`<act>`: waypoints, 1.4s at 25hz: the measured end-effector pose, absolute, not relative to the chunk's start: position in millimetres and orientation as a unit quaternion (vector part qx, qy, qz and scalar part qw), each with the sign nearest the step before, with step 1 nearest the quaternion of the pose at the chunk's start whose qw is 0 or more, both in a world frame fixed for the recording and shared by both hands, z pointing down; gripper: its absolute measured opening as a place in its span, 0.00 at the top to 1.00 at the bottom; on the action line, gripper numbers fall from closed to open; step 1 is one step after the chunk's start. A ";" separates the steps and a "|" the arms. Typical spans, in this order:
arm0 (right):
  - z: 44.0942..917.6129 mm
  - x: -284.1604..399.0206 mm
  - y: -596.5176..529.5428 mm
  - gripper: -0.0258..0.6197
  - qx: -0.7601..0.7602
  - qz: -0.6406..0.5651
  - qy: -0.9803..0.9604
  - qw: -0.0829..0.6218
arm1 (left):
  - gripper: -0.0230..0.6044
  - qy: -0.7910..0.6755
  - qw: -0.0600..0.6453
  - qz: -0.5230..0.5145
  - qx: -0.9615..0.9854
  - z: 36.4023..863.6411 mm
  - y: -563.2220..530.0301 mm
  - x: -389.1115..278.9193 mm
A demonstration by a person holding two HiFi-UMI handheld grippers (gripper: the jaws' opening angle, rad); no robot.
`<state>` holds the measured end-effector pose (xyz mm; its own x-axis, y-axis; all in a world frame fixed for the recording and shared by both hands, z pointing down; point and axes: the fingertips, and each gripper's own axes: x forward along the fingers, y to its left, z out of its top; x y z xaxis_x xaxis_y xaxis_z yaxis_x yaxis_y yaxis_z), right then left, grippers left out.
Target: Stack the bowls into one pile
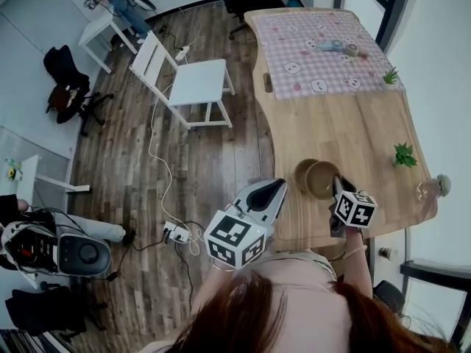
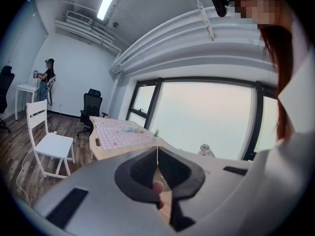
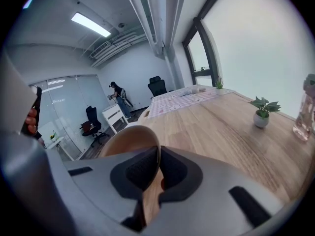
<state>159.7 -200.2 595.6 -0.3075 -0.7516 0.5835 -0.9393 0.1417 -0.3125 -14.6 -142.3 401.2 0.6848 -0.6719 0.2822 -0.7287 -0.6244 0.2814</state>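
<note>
Right gripper (image 3: 157,150) was clamped on the rim of a wooden bowl (image 3: 127,137) beside a second bowl (image 1: 302,172). Left gripper (image 2: 157,152) had its jaws together.

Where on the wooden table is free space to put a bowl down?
Free: the bare wood between the pink checked cloth and the two brown wooden bowls, left of the small potted plant. Crowded: the near edge, around the bowls and the right gripper.
</note>
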 end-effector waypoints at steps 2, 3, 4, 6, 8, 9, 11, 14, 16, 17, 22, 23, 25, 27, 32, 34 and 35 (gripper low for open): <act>596.8 156.6 -203.5 0.94 0.567 0.323 -0.744 0.147 | 0.95 -0.395 0.189 0.075 0.896 401.9 -143.3 -18.3; 597.7 155.5 -204.8 0.94 0.565 0.323 -0.745 0.148 | 0.95 -0.398 0.189 0.075 0.895 402.2 -143.6 -19.6; 598.9 154.7 -205.8 0.94 0.563 0.323 -0.746 0.150 | 0.95 -0.400 0.189 0.075 0.894 402.4 -143.7 -20.6; 601.3 152.6 -207.6 0.94 0.560 0.323 -0.748 0.153 | 0.95 -0.405 0.189 0.075 0.891 402.5 -143.4 -22.7; 602.8 149.1 -209.1 0.94 0.557 0.322 -0.750 0.156 | 0.95 -0.410 0.188 0.075 0.889 402.5 -143.3 -26.0; 603.4 147.4 -210.0 0.94 0.555 0.322 -0.750 0.157 | 0.95 -0.412 0.188 0.075 0.889 402.3 -143.5 -27.6; 604.6 144.8 -212.1 0.94 0.553 0.322 -0.752 0.161 | 0.95 -0.415 0.188 0.075 0.887 402.1 -144.1 -30.3; 606.4 142.0 -214.8 0.94 0.550 0.321 -0.753 0.165 | 0.95 -0.419 0.189 0.075 0.885 401.8 -143.9 -33.2; 608.3 140.2 -216.4 0.94 0.548 0.322 -0.754 0.168 | 0.95 -0.422 0.188 0.075 0.883 401.8 -143.7 -35.2; 609.5 139.7 -217.3 0.94 0.547 0.322 -0.754 0.170 | 0.95 -0.424 0.188 0.075 0.883 401.8 -143.8 -36.0; 617.4 135.0 -221.7 0.94 0.540 0.323 -0.756 0.181 | 0.95 -0.433 0.189 0.079 0.878 403.8 -144.3 -39.9; 619.0 134.2 -222.3 0.94 0.540 0.322 -0.756 0.184 | 0.95 -0.434 0.190 0.080 0.877 404.2 -144.1 -40.9; 622.2 132.5 -223.1 0.94 0.538 0.321 -0.756 0.191 | 0.95 -0.437 0.190 0.079 0.875 404.9 -143.9 -42.9; 624.7 130.6 -224.3 0.94 0.536 0.321 -0.756 0.195 | 0.95 -0.440 0.191 0.079 0.874 405.2 -144.4 -45.1; 628.5 126.6 -227.3 0.93 0.535 0.321 -0.756 0.200 | 0.95 -0.451 0.192 0.080 0.868 406.1 -146.0 -51.6; 629.3 125.0 -228.0 0.93 0.534 0.319 -0.756 0.203 | 0.95 -0.453 0.193 0.079 0.867 406.4 -146.1 -53.6; 629.8 124.5 -228.4 0.93 0.534 0.317 -0.756 0.204 | 0.95 -0.454 0.194 0.078 0.866 406.6 -146.1 -54.4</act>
<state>124.5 -228.4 629.8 -0.3451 -0.6785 0.6485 -0.9381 0.2272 -0.2615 -54.4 -146.1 406.6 0.5749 -0.7567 0.3115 -0.8173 -0.5122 0.2642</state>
